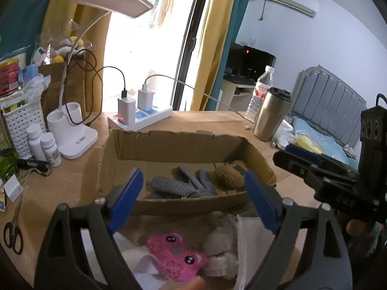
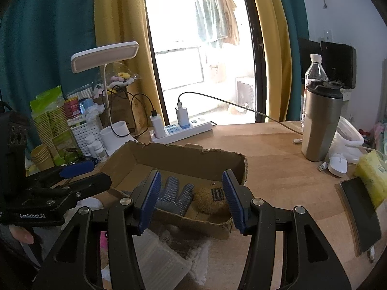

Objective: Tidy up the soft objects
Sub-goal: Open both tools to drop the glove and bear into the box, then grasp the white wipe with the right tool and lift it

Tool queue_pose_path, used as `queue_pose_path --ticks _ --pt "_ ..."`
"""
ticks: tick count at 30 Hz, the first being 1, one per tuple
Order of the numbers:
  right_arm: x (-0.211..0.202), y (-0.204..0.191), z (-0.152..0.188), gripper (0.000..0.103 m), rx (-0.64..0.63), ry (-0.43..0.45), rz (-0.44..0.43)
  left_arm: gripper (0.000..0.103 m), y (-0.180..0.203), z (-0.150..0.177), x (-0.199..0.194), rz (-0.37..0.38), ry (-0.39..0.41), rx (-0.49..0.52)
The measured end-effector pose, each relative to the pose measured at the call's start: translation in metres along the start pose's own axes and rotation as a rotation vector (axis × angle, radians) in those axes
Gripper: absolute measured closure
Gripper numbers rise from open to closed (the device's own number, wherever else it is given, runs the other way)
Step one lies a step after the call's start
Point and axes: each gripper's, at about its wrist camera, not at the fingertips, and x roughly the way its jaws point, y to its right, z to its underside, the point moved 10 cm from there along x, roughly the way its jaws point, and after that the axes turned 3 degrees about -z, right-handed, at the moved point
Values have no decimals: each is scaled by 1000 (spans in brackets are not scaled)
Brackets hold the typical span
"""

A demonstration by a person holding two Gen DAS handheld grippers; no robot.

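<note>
A shallow cardboard box (image 1: pixel 174 142) (image 2: pixel 183 155) stands on the wooden desk. Inside lie a grey dotted glove (image 1: pixel 174 186) (image 2: pixel 175 194) and a brown plush (image 1: pixel 228 176) (image 2: pixel 212 204). My left gripper (image 1: pixel 193 200) is open and empty, held above the box's near wall. Below it on the desk lie a pink plush with eyes (image 1: pixel 176 253), a pale grey plush (image 1: pixel 223 246) and a white cloth (image 1: pixel 254 236). My right gripper (image 2: pixel 192 200) is open and empty above the box's near right part; the white cloth (image 2: pixel 159 256) lies beneath it.
A power strip with chargers (image 1: pixel 140 116) (image 2: pixel 181 128), a white desk lamp (image 1: pixel 75 135), pill bottles (image 1: pixel 46 148) and a white basket (image 1: pixel 21 125) stand behind and left of the box. A steel tumbler (image 2: pixel 321 123) and water bottle (image 2: pixel 314 72) stand right. Scissors (image 1: pixel 13 232), a phone (image 2: pixel 362 212) and a mouse (image 2: pixel 337 164) lie about.
</note>
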Motion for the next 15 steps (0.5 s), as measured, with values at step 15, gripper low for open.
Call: queue_pose_path --ticks 15 --pt "-26 -19 11 40 -17 10 19 12 3 16 -37 21 21 5"
